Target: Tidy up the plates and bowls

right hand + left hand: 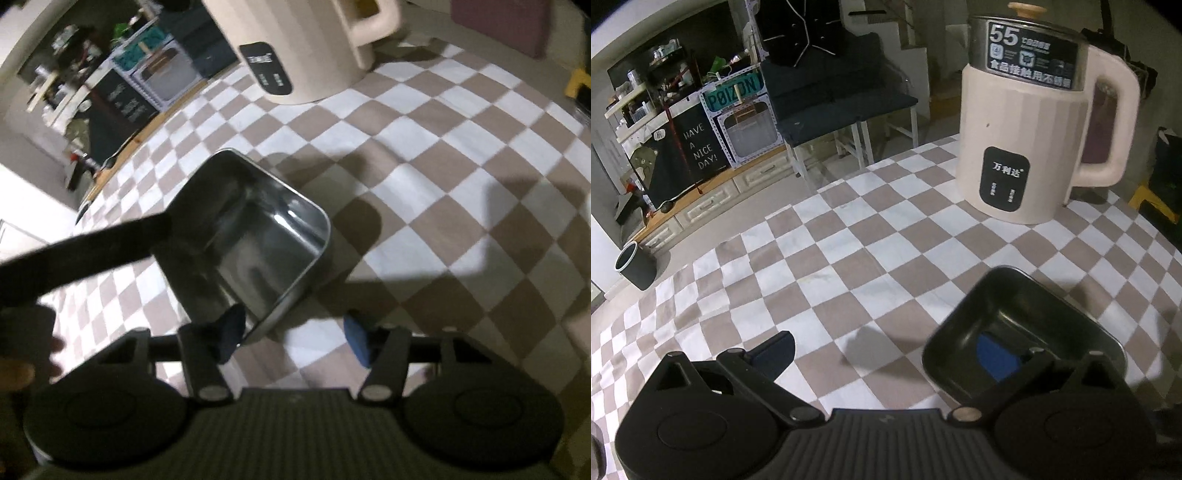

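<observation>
The left gripper (886,350) points down at a table covered with a brown-and-white checkered cloth (820,266). Its jaws stand wide apart. The left fingertip (775,349) hangs over bare cloth; the right, blue-padded fingertip (995,356) sits inside a dark rectangular metal dish (1034,310), with no pad seen pressing on its wall. Beyond the dish, a cream electric kettle (1030,147) stands upright on the cloth, handle to the right. Past the table edge: a dark bench (842,99), a low cabinet (701,206) and a black bin (637,264) on the floor
</observation>
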Demonstrator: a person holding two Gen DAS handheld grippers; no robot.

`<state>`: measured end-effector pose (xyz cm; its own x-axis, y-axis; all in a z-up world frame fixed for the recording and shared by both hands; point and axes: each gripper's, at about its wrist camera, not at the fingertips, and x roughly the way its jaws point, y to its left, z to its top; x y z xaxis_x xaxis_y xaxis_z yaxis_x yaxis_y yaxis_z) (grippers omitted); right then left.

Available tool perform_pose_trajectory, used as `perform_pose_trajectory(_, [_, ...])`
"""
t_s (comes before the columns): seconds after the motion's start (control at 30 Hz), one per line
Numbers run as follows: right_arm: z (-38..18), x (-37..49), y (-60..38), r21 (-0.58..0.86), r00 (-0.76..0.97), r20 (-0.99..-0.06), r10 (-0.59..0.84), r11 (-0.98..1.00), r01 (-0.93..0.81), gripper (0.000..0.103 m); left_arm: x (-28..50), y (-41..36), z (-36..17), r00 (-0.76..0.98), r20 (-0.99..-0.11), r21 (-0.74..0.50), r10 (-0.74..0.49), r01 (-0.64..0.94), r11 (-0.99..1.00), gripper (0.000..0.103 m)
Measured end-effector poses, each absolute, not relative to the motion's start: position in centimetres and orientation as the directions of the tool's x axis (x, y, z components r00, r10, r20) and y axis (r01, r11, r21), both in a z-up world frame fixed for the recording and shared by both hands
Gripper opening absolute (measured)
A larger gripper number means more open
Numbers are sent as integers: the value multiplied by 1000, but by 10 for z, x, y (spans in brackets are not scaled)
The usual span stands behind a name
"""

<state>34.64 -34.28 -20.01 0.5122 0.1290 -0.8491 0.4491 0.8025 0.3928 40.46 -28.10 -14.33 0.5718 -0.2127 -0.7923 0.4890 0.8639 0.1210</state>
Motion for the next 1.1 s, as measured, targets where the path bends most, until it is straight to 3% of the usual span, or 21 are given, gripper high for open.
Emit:
perform_pose_trajectory(0.1, [-199, 341, -350, 384, 513, -850, 116, 803, 455, 64, 408, -278, -149, 571, -799, 142, -188, 483, 864, 103])
perform_pose_trajectory(0.37, [-190, 330, -366, 383, 557, -829, 54, 781, 493, 45, 399, -258, -157, 529, -825, 117, -196, 501, 857, 103])
perform_pose_trajectory(0.5, [-190, 335, -358, 400, 576, -814, 80, 795, 455, 21, 383, -252, -158, 475, -847, 68, -239, 541, 838, 102])
perform_pose_trajectory(0.57, [-190, 342, -355, 397, 574, -814, 91, 809, 434, 14, 376, -250, -158, 436, -858, 17, -272, 553, 833, 96])
perform_pose_trajectory(0.7, [-188, 348, -346, 370, 570, -818, 77, 829, 420, 13, 368, -249, -156, 362, -870, -97, -335, 541, 835, 57])
perform_pose_trajectory(0.83, [-181, 346, -344, 376, 586, -807, 70, 827, 419, 9, 364, -251, -156, 328, -864, -164, -383, 535, 829, 29])
perform_pose_trajectory(1.03, [-180, 344, -340, 348, 564, -823, 68, 845, 406, 8, 359, -249, -152, 318, -869, -167, -379, 533, 830, 14])
perform_pose_trajectory(1.1, [-177, 343, -338, 352, 565, -822, 76, 847, 398, 8, 358, -244, -148, 334, -861, -171, -383, 518, 838, 13])
